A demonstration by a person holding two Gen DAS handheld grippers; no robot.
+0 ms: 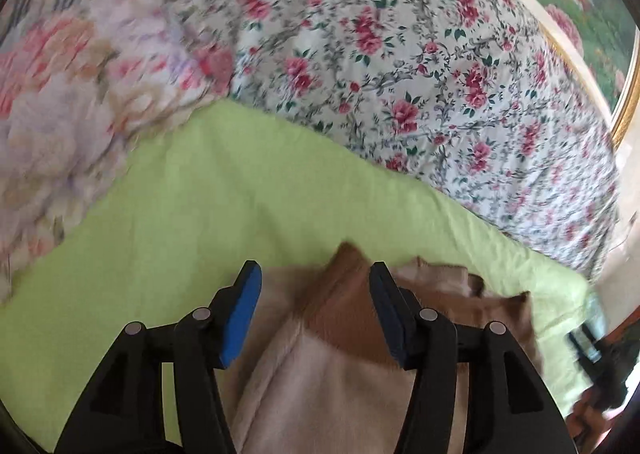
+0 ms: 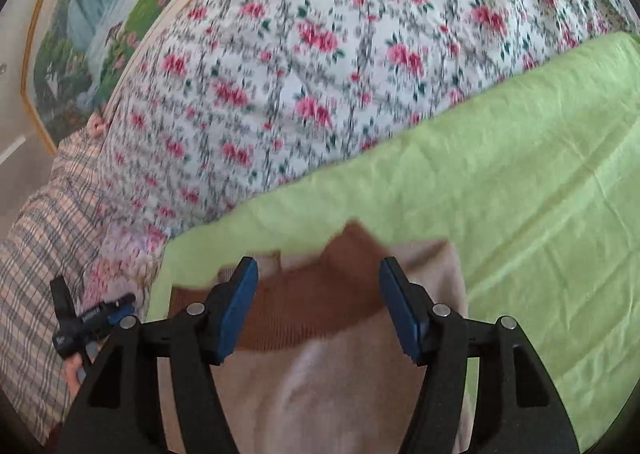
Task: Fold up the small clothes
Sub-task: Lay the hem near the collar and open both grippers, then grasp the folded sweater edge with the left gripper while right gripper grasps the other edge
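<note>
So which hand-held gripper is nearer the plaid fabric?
Left. The left hand-held gripper is beside the plaid fabric; the right hand-held gripper is over the garment, farther off.

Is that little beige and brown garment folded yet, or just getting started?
Seemingly early on. The small beige garment with brown ribbed trim lies on the lime-green cloth, possibly partly folded; blur hides that. In hand: nothing; left gripper and right gripper hover open above it. Gripping and folding remain.

Motion blur smears the floral quilt (image 1: pixel 420 65) above the green cloth (image 1: pixel 200 193). The beige garment (image 1: pixel 332 386) runs off the bottom edge, partly hidden behind the left hand-held gripper (image 1: pixel 316 282).
</note>
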